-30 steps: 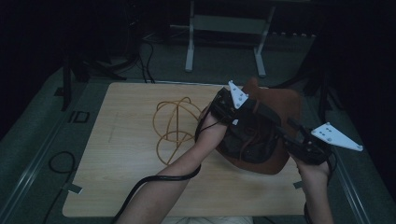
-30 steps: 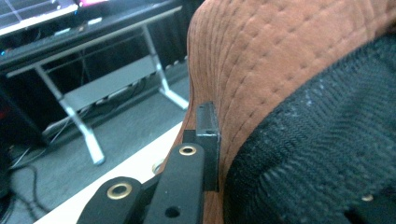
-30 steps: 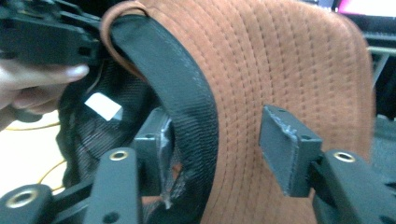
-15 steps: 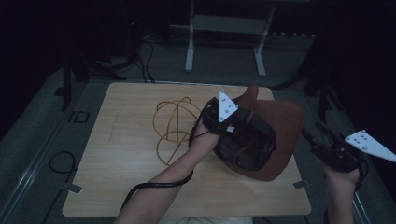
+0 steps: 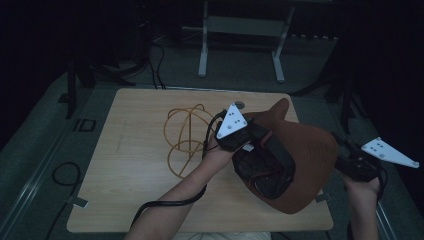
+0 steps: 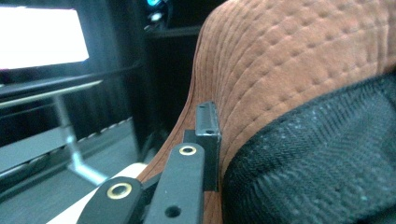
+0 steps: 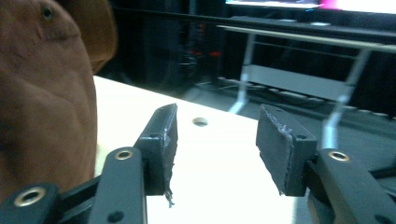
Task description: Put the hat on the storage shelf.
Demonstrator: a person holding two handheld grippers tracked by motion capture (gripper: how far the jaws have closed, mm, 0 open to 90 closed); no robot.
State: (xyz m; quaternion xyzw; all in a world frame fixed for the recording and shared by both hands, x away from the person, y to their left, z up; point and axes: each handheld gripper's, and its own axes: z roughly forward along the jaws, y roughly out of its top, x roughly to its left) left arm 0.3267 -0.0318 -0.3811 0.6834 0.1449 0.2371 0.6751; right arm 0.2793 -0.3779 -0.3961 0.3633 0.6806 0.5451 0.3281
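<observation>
A brown stitched hat (image 5: 305, 150) with a black mesh lining (image 5: 265, 167) is held tilted over the right side of the table. My left gripper (image 5: 245, 142) is shut on its brim; in the left gripper view one black jaw presses the brown brim (image 6: 243, 93) beside the lining (image 6: 317, 168). My right gripper (image 5: 342, 157) hangs just right of the hat, off the table's edge. Its jaws (image 7: 217, 144) stand open with nothing between them and have just been closing a little. The hat (image 7: 42, 93) is at the left in the right gripper view.
A loose orange cord (image 5: 187, 135) lies coiled on the wooden table (image 5: 125, 150), left of the hat. A small hole (image 5: 240, 105) marks the table's far side. A metal stand (image 5: 240, 30) rises behind the table. Black cables (image 5: 62, 172) trail on the floor.
My right gripper has drawn away to the right from the hat's edge. The left hand has carried the hat a little left and toward the near side.
</observation>
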